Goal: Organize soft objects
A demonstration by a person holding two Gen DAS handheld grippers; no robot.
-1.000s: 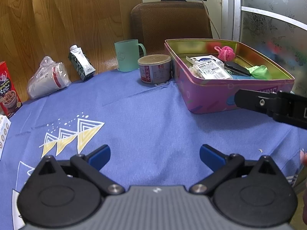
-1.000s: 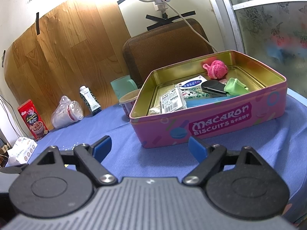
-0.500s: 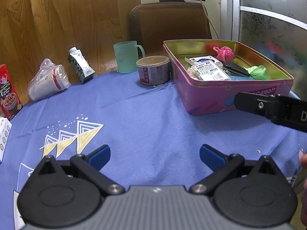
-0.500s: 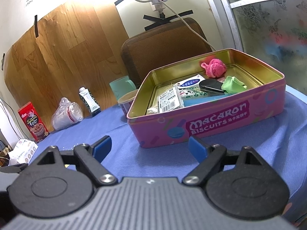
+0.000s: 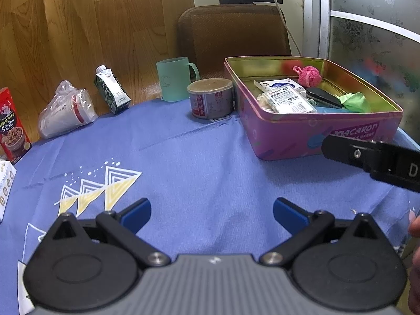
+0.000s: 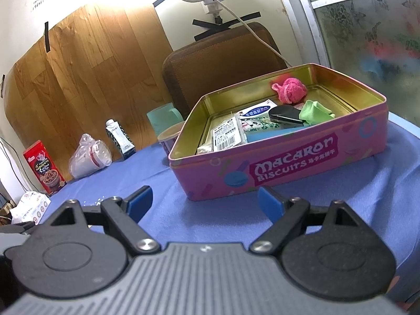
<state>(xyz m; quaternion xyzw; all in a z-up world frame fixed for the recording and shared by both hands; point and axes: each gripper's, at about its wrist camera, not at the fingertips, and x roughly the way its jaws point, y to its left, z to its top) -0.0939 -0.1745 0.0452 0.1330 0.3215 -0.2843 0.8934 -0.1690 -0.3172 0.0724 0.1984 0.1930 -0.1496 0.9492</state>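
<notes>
Left gripper spread wide, empty, held low over the blue-clothed desk. Right gripper likewise spread, empty, aimed at the pink biscuit tin just ahead. Inside the tin: pink knitted ball, green cloth, packets. Compared with a second ago, right gripper slightly nearer the tin; left almost unchanged.
</notes>
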